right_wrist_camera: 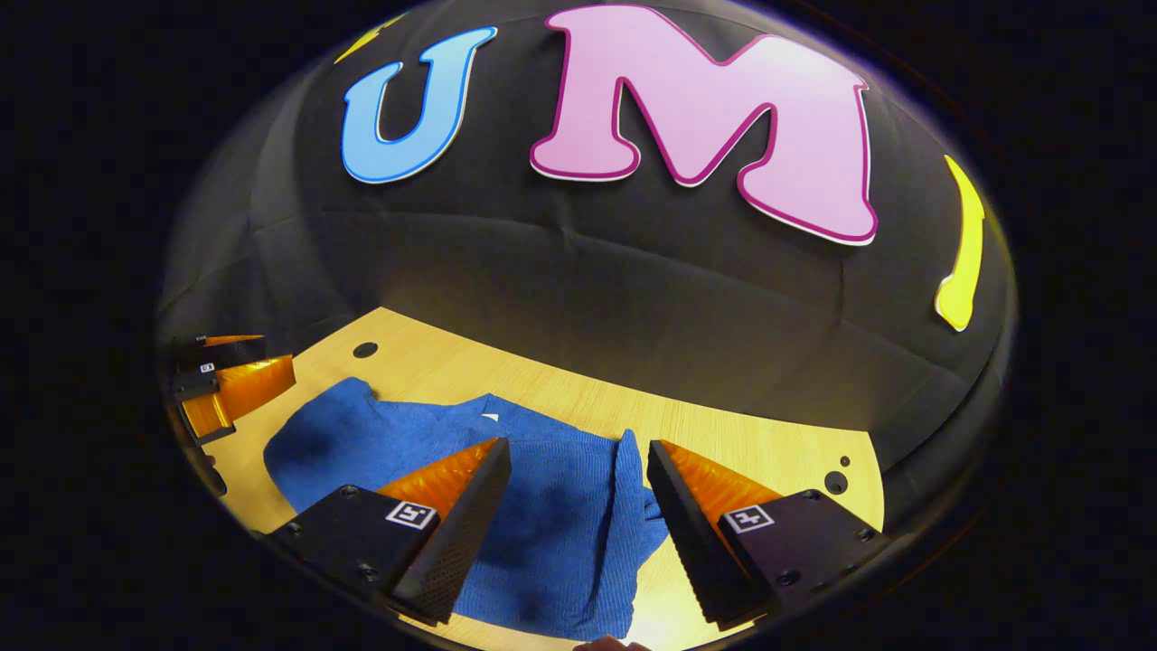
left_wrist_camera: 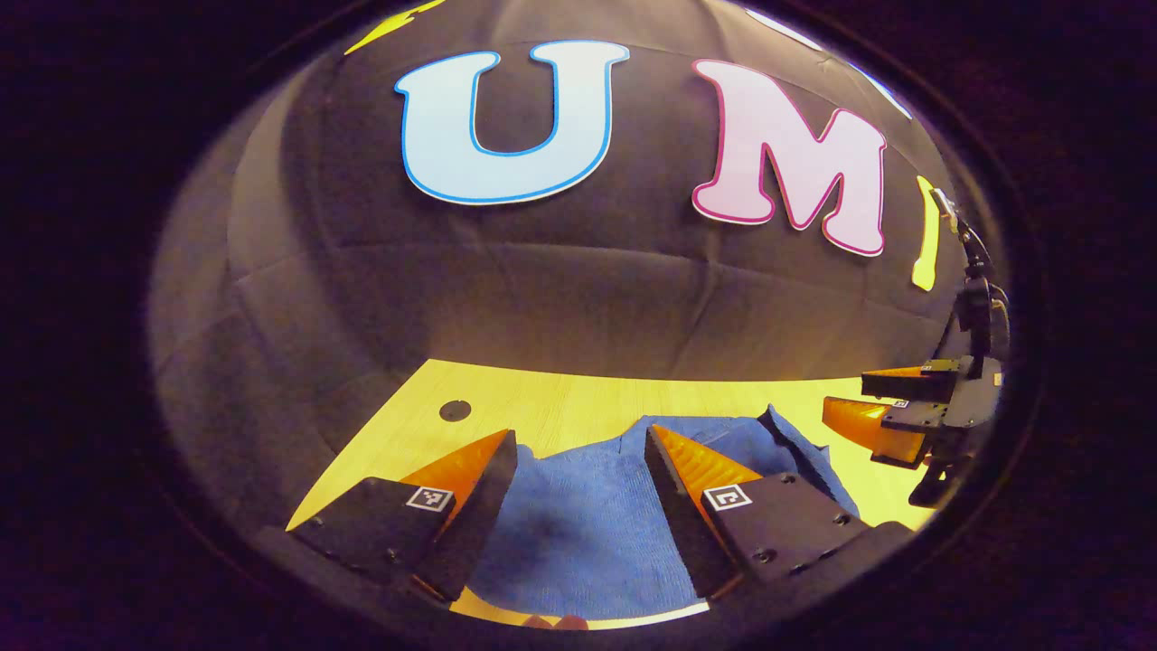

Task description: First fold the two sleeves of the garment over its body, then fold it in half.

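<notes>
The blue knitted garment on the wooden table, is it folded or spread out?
Partly folded: the blue knitted garment shows cloth doubled over along its right side.

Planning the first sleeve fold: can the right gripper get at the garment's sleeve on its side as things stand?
Probably yes. The right gripper is open above the blue garment, and the sleeve lies folded up between its fingers on the wooden table. Nothing sits in between; the left gripper is off at the far edge.

I see bare wooden table [right_wrist_camera: 560,398] behind the blue garment [right_wrist_camera: 542,515], and a gripper could pass there. The black cloth wall [right_wrist_camera: 587,298] stands right at the back edge and blocks the way. My left gripper [left_wrist_camera: 578,443] and right gripper [right_wrist_camera: 578,452] hang wide open above the garment, well apart, with room between them.
</notes>
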